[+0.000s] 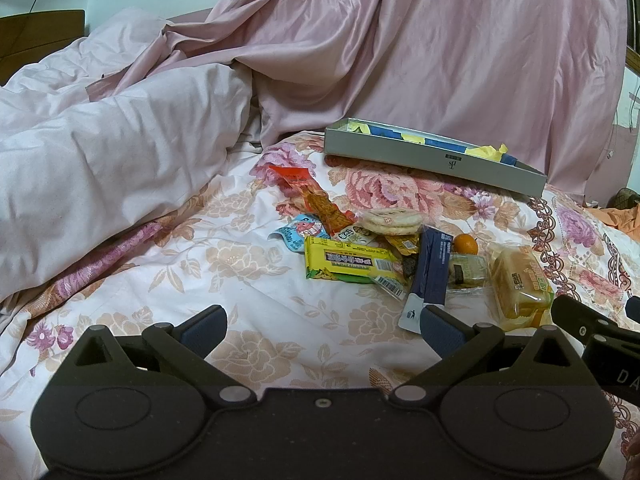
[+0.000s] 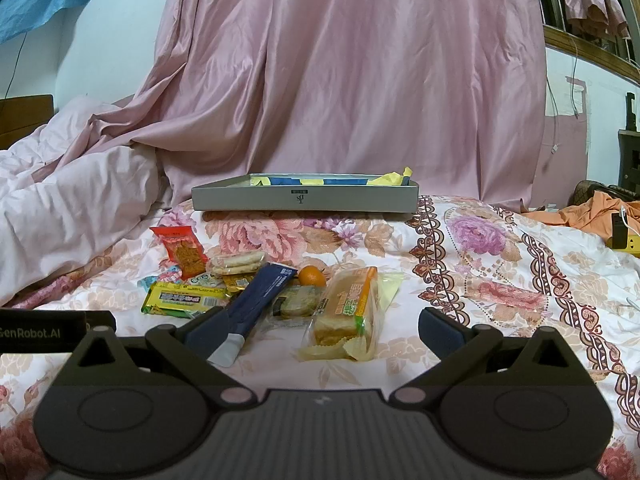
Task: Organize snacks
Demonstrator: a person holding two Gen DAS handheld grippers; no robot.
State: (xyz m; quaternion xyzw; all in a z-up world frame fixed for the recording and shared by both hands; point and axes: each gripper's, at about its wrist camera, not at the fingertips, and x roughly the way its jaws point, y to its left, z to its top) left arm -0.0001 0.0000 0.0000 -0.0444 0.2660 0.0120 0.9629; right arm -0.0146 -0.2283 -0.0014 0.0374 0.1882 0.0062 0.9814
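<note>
Here, a heap of snacks is seen spread on a floral bedsheet (image 2: 500, 280), just ahead of two hand-held grippers. The left gripper (image 1: 322, 330) is held low over the sheet with its jaws spread wide and nothing between them; the heap lies ahead of its right finger, and a blue sachet (image 1: 430, 270) nearly reaches that fingertip. The right gripper (image 2: 320, 330) is likewise held with its jaws spread and empty. A wrapped cake (image 2: 348, 312) is framed in the gap between its fingers, slightly ahead of the tips. The blue sachet is seen beside the right gripper's left finger, its pale end overlapped by that fingertip in the picture; contact cannot be judged. Farther ahead and to the left of that finger are a yellow bar (image 2: 182, 300), a red packet (image 2: 182, 250) and a pack of round crackers (image 2: 240, 262). An orange (image 2: 312, 276) and a clear-wrapped pastry (image 2: 296, 300) are tucked between the sachet and the cake. Well beyond the heap, straight ahead of the right gripper's jaws, a grey box (image 2: 304, 198) is set on the sheet, with blue and yellow items showing above its rim. A pink quilt (image 1: 100, 168) is bunched to the left, and a pink curtain (image 2: 360, 80) hangs behind.
</note>
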